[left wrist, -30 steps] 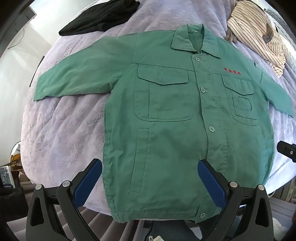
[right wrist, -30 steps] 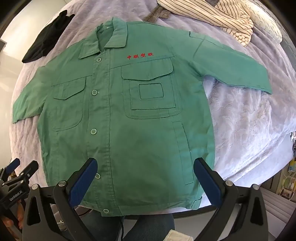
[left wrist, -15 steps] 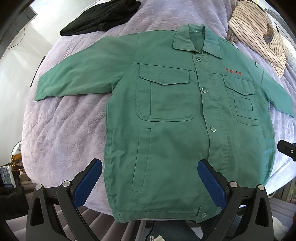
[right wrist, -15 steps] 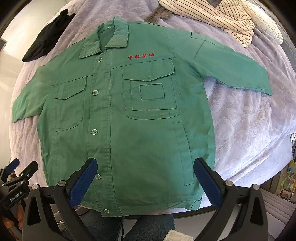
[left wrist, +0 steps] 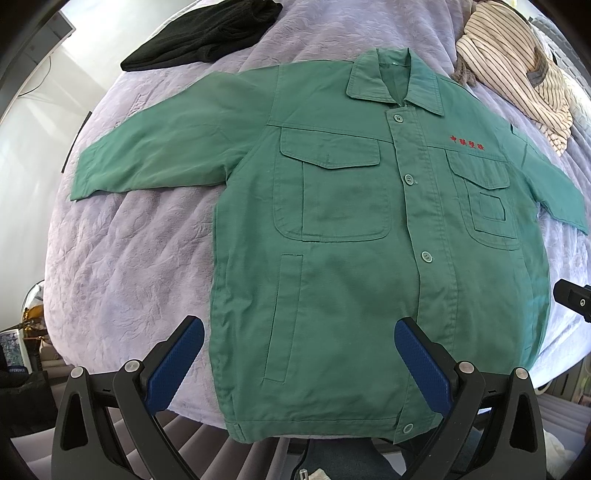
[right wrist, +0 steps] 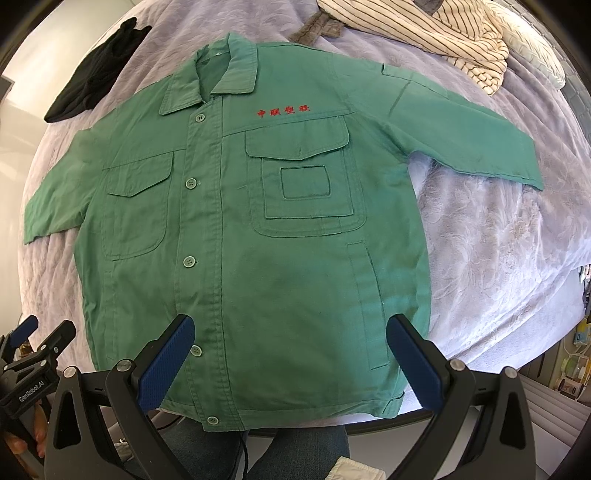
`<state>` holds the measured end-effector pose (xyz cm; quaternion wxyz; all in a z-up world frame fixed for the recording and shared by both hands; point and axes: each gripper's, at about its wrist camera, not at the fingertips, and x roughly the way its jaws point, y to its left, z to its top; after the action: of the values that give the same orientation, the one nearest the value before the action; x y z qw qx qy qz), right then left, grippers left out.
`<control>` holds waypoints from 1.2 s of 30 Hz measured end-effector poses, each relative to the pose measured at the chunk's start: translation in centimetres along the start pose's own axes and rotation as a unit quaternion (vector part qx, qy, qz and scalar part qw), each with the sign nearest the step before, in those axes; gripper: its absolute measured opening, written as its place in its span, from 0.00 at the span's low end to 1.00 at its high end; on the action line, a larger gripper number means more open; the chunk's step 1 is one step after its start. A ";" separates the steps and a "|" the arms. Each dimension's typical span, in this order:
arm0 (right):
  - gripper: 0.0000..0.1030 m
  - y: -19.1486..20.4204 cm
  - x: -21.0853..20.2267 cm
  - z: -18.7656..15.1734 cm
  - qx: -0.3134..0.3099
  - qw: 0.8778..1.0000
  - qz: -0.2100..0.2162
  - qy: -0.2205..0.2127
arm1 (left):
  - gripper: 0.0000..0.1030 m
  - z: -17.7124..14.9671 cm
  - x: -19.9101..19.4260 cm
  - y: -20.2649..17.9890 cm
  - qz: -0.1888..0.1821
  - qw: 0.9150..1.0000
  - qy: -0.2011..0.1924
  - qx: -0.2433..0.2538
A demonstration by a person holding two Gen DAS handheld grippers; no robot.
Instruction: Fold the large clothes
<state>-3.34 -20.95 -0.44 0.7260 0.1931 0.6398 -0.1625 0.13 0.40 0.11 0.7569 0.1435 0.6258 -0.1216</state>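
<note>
A green buttoned work jacket (left wrist: 351, 258) with red embroidered characters lies flat, front up, on a lavender bedspread (left wrist: 122, 266), both sleeves spread out to the sides. It also shows in the right wrist view (right wrist: 258, 240). Its hem lies at the near bed edge. My left gripper (left wrist: 299, 363) is open and empty, held above the hem on the jacket's left half. My right gripper (right wrist: 290, 360) is open and empty above the hem on the right half. The left gripper's tip (right wrist: 33, 347) shows at the right wrist view's lower left.
A black garment (left wrist: 207, 35) lies at the far left of the bed, and it also shows in the right wrist view (right wrist: 92, 70). A cream striped garment (left wrist: 517, 70) is heaped at the far right, also in the right wrist view (right wrist: 436, 33). The bed edge runs just below the hem.
Both views have shifted very slightly; the jacket sits a touch lower in each frame. The jacket itself has not moved and both grippers stay open.
</note>
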 end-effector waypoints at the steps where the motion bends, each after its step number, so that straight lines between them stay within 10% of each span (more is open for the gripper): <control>1: 1.00 0.0 0.0 0.0 0.000 1.000 0.000 0.000 | 1.00 0.0 0.0 0.0 0.000 1.000 0.000 0.000; 36: 1.00 0.5 0.3 -0.3 -0.001 1.000 0.003 -0.011 | 1.00 0.0 0.0 -0.1 0.001 1.000 -0.002 -0.001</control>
<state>-3.31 -20.33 -0.68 0.7333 0.1928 0.6316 -0.1619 0.04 0.29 0.11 0.7582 0.1435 0.6246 -0.1206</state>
